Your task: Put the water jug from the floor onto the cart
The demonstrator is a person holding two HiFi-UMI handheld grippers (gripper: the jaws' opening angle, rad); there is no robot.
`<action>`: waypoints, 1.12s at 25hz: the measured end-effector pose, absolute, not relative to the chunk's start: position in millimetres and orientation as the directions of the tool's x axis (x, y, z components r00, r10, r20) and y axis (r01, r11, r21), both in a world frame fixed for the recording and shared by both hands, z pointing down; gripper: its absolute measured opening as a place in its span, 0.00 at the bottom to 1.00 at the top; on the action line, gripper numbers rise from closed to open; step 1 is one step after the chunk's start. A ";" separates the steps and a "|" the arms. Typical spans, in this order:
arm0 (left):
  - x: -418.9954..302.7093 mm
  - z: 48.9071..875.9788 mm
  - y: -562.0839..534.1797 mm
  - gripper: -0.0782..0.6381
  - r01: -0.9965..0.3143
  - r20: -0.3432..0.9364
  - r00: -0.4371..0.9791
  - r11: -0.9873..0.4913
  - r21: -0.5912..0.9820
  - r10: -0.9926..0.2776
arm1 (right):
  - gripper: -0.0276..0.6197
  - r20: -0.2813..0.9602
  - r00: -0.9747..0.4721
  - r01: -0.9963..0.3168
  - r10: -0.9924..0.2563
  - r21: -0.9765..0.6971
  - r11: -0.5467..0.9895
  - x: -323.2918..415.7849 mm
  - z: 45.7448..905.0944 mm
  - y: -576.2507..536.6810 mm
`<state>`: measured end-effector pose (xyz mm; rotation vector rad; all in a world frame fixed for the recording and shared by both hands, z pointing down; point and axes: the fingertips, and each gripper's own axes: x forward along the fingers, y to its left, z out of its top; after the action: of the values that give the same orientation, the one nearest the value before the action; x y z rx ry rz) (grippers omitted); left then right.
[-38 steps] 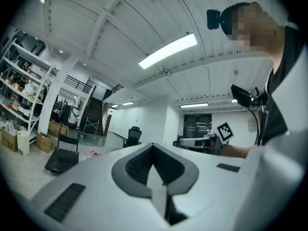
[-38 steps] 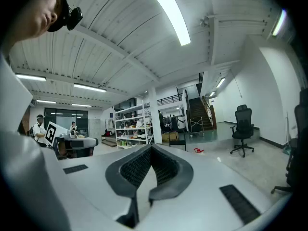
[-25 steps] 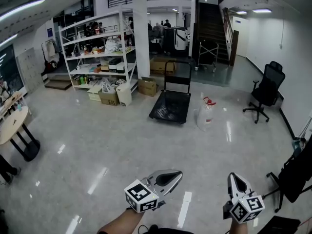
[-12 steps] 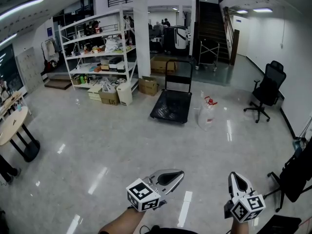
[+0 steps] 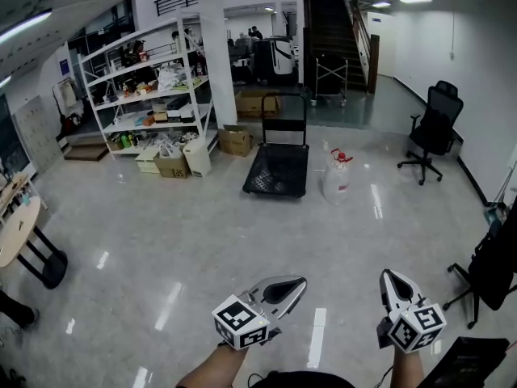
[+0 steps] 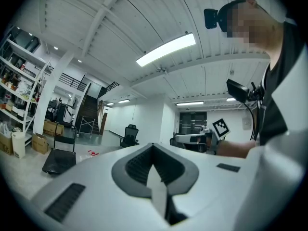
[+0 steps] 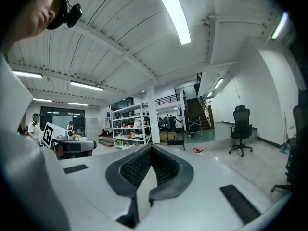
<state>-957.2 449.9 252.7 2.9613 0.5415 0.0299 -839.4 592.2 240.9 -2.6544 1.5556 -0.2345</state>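
Observation:
The clear water jug (image 5: 337, 178) with a red cap stands on the glossy floor, just right of the black flat cart (image 5: 277, 170) with its upright handle, far ahead of me. Both grippers are low in the head view, well short of the jug. My left gripper (image 5: 300, 282) is shut and holds nothing; its jaws (image 6: 153, 145) meet at the tip. My right gripper (image 5: 388, 275) is shut and empty too, pointing towards the jug (image 7: 197, 150). The cart (image 6: 60, 160) and the jug's red cap (image 6: 90, 153) show small in the left gripper view.
A white shelving unit (image 5: 145, 87) with cardboard boxes (image 5: 236, 141) stands at the back left beside a white pillar (image 5: 212, 47). A black office chair (image 5: 432, 132) is right of the jug. A round table (image 5: 16, 225) sits at the left edge, and another dark chair (image 5: 493, 273) at the near right.
The head view has shifted slightly, so the cart and jug sit a little higher and further left. Both grippers stay shut and keep nearly the same pose.

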 end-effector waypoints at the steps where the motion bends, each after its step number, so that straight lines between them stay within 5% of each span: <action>1: -958.3 251.7 447.8 0.11 0.352 -0.007 0.935 -0.927 0.133 0.354 | 0.03 0.099 0.479 -0.861 -0.872 -0.140 -0.489 -839.7 240.2 590.8; 14: -921.6 266.6 417.0 0.11 0.376 -0.004 0.925 -0.913 0.159 0.380 | 0.03 0.140 0.492 -0.849 -0.859 -0.142 -0.509 -805.0 254.5 560.2; 28: -702.9 258.3 386.7 0.11 0.285 0.025 0.957 -0.949 0.133 0.291 | 0.03 0.100 0.426 -0.885 -0.899 -0.158 -0.437 -596.5 251.3 535.5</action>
<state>-702.9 386.7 258.3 2.9804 0.4401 0.0663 -596.5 535.5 251.3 -2.5829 1.6204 -0.2593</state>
